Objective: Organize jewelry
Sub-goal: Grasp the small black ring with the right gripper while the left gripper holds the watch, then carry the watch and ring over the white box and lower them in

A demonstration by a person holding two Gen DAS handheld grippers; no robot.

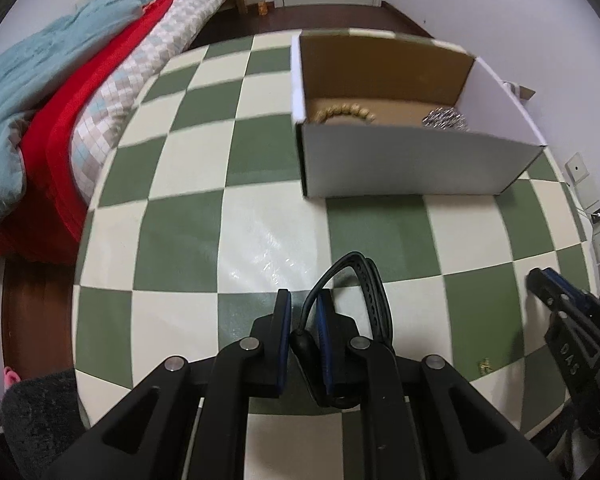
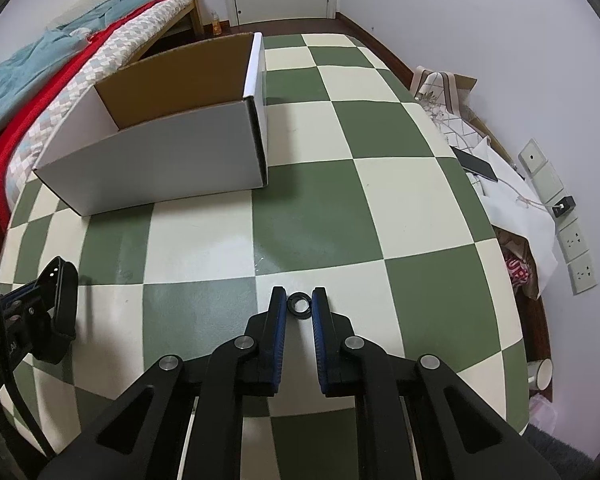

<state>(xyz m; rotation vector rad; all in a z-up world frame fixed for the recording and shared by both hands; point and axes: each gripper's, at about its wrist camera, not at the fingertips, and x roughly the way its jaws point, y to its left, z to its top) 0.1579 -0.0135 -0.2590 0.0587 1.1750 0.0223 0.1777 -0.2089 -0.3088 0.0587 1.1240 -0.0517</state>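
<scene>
My left gripper (image 1: 305, 304) is shut on a black band watch (image 1: 374, 300), whose strap loops up and to the right of the fingers, above the checkered table (image 1: 204, 232). The white cardboard box (image 1: 412, 160) stands ahead and holds a wooden bead bracelet (image 1: 346, 114) and a silver piece (image 1: 446, 119). A small gold item (image 1: 485, 366) lies on the table at the right. My right gripper (image 2: 299, 302) is on the table with a small black ring (image 2: 299, 304) between its narrowly open fingers. The box (image 2: 164, 160) shows at upper left there.
A bed (image 1: 60, 100) with red and teal bedding lies left of the table. Right of the table are a phone (image 2: 476, 165), white cloth (image 2: 516, 208), bags and wall sockets (image 2: 576, 240). Each gripper shows in the other's view: the right one (image 1: 564, 312), the left one (image 2: 40, 312).
</scene>
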